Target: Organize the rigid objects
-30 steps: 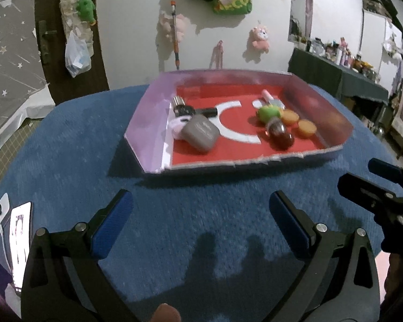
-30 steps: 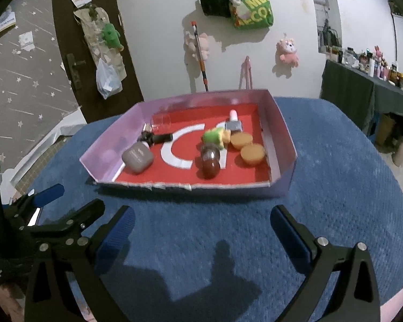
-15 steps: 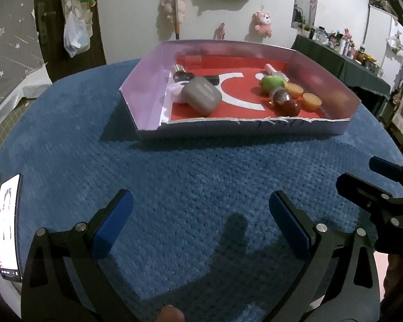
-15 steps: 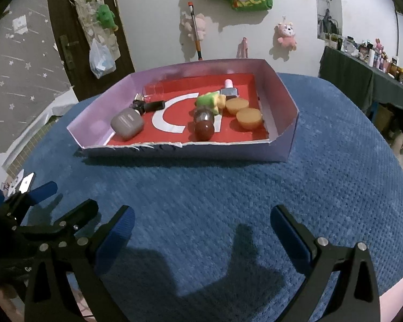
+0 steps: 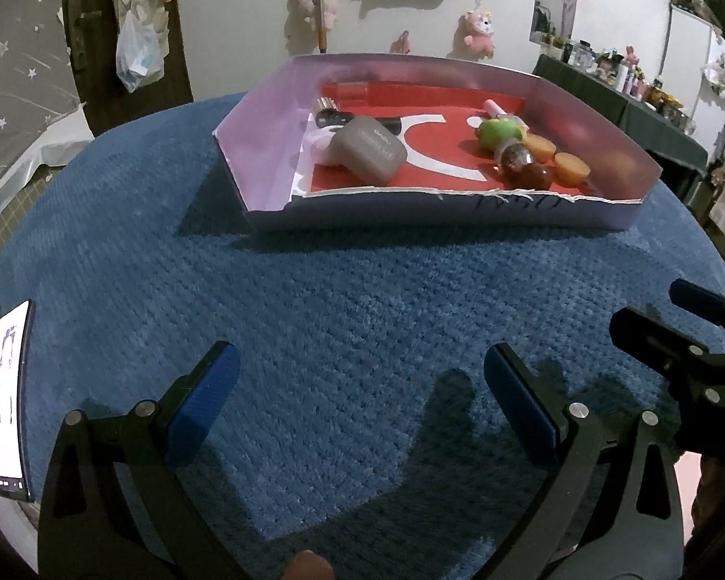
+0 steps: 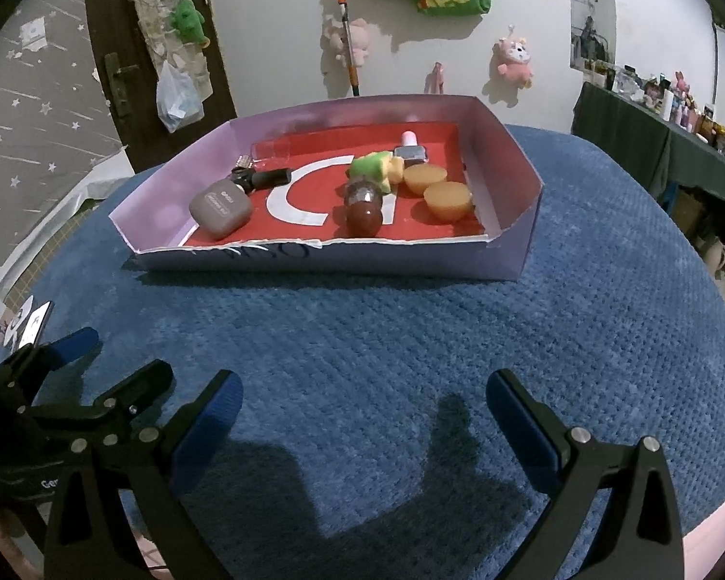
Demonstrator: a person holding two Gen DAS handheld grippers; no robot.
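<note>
A shallow purple-walled box (image 5: pixel 261 159) (image 6: pixel 507 169) with a red floor sits at the far side of the blue cloth. Inside lie a grey case (image 5: pixel 368 154) (image 6: pixel 220 208), a black cylinder (image 6: pixel 266 179), a white ring (image 5: pixel 320 145), a green toy (image 5: pixel 498 133) (image 6: pixel 372 169), a brown glossy ball (image 5: pixel 524 171) (image 6: pixel 362 217), two orange cups (image 5: pixel 571 168) (image 6: pixel 447 199) and a small pink-capped bottle (image 6: pixel 410 150). My left gripper (image 5: pixel 362 396) and right gripper (image 6: pixel 362 406) both stand open and hold nothing, low over the cloth, well short of the box.
A lit phone (image 5: pixel 7 396) (image 6: pixel 36 328) lies at the left edge of the blue cloth (image 5: pixel 362 299). The right gripper's fingers (image 5: pixel 691 333) show at the right of the left view. Behind are a wall with plush toys, a dark door and a cluttered side table (image 6: pixel 652 116).
Both grippers have drawn back and lowered, so the box sits farther off and flatter in view. Both stay open. The objects in the box have not moved.
</note>
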